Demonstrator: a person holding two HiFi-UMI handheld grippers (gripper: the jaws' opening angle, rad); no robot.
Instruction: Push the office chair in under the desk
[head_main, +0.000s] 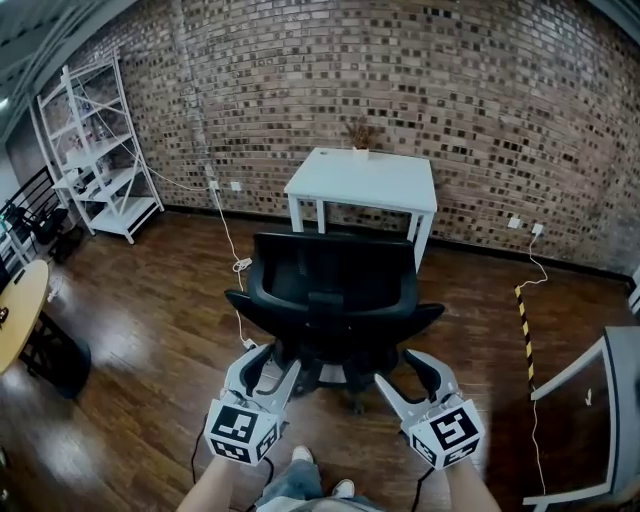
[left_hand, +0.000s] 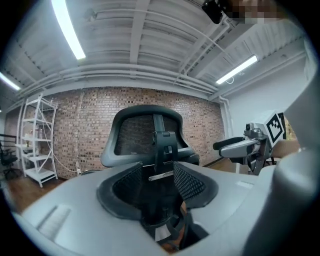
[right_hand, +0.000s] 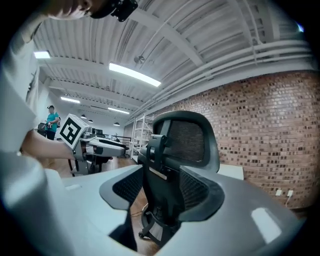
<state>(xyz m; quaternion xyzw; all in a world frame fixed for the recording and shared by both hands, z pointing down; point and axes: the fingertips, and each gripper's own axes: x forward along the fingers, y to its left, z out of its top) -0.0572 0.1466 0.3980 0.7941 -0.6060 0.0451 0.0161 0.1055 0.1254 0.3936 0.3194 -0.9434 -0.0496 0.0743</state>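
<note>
The black office chair (head_main: 335, 290) stands on the wood floor with its mesh back toward me, just in front of the white desk (head_main: 365, 180) at the brick wall. Its seat is outside the desk's legs. My left gripper (head_main: 270, 362) hovers low behind the chair's left side, jaws open and empty. My right gripper (head_main: 400, 368) hangs behind the right side, also open and empty. The left gripper view shows the chair back (left_hand: 150, 132) beyond the open left gripper (left_hand: 154, 180). The right gripper view shows the chair (right_hand: 185, 135) beyond the open right gripper (right_hand: 155, 192).
A white shelf unit (head_main: 100, 150) stands at the far left and a round wooden table (head_main: 20, 310) at the left edge. A white cable (head_main: 225, 230) runs over the floor left of the chair. Striped tape (head_main: 524, 330) and a grey table (head_main: 610, 400) lie to the right.
</note>
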